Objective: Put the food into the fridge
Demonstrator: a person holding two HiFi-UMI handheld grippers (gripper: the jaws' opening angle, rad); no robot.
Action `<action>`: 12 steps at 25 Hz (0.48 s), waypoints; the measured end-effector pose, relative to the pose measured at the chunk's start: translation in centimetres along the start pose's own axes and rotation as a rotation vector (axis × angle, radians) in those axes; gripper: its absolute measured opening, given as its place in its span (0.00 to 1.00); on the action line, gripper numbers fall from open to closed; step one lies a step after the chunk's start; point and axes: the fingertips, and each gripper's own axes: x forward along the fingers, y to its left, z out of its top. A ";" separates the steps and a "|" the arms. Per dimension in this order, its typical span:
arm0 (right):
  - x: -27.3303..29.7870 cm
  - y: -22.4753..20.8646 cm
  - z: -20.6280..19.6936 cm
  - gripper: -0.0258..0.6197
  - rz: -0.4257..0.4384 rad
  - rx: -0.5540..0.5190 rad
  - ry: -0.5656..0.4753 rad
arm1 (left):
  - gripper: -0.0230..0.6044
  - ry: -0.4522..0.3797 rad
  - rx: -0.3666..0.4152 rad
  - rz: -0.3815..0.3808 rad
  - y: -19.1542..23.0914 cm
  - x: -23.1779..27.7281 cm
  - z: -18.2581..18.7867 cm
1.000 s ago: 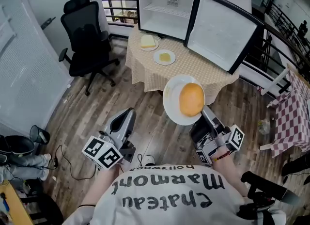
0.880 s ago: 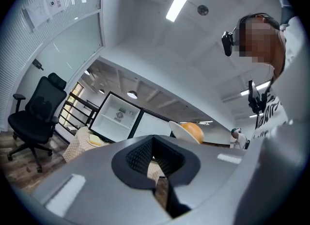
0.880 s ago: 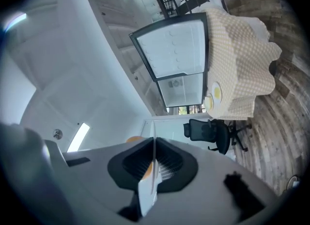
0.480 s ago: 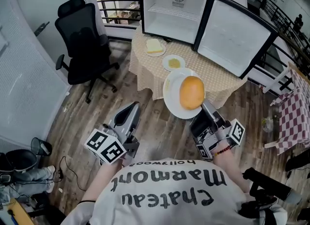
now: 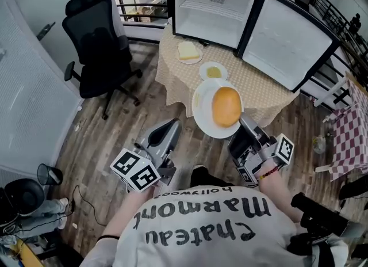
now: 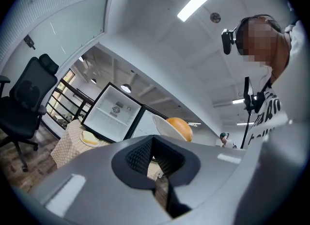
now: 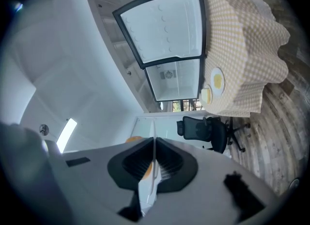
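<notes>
The right hand-held gripper (image 5: 242, 121) pinches the plate (image 5: 202, 108) by its rim, keeping the bun (image 5: 226, 106) level for the fridge (image 5: 215, 6); the left hand-held gripper (image 5: 172, 126) is closed and empty.

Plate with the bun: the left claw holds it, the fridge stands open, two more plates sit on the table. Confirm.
Not the left. The right claw grips the plate with the bun, as the head view shows; the left claw holds nothing. The fridge stands open and two more plates sit on the table.
</notes>
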 end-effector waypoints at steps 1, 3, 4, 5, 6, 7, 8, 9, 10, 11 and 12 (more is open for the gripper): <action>0.4 -0.3 0.1 0.08 -0.004 0.004 0.002 | 0.04 0.003 0.001 -0.001 0.1 0.1 -0.1; 1.4 -1.1 0.4 0.08 -0.009 0.008 0.008 | 0.05 0.004 0.003 0.003 0.7 0.2 -0.3; 2.1 -1.5 0.6 0.08 -0.009 0.010 0.011 | 0.04 0.004 0.000 0.007 1.2 0.3 -0.4; 2.8 -1.9 0.8 0.08 -0.009 0.012 0.013 | 0.05 0.005 -0.005 0.012 1.8 0.5 -0.5; 3.5 -2.4 0.9 0.08 -0.010 0.015 0.017 | 0.05 0.008 -0.010 0.017 2.5 0.7 -0.7; 4.2 -2.9 1.0 0.08 -0.012 0.019 0.021 | 0.04 0.011 -0.015 0.022 3.2 0.9 -0.8; 4.8 -3.4 1.1 0.08 -0.016 0.025 0.026 | 0.04 0.014 -0.019 0.026 3.8 1.2 -0.8; 5.4 -4.0 1.3 0.08 -0.021 0.031 0.029 | 0.04 0.016 -0.023 0.028 4.4 1.6 -0.8; 6.2 -4.5 1.6 0.08 -0.026 0.037 0.031 | 0.05 0.017 -0.028 0.026 5.0 2.0 -0.7; 6.9 -4.9 2.0 0.08 -0.029 0.043 0.031 | 0.04 0.019 -0.029 0.021 5.6 2.5 -0.5; 7.8 -5.2 2.3 0.08 -0.029 0.047 0.031 | 0.04 0.022 -0.026 0.014 6.3 3.1 -0.3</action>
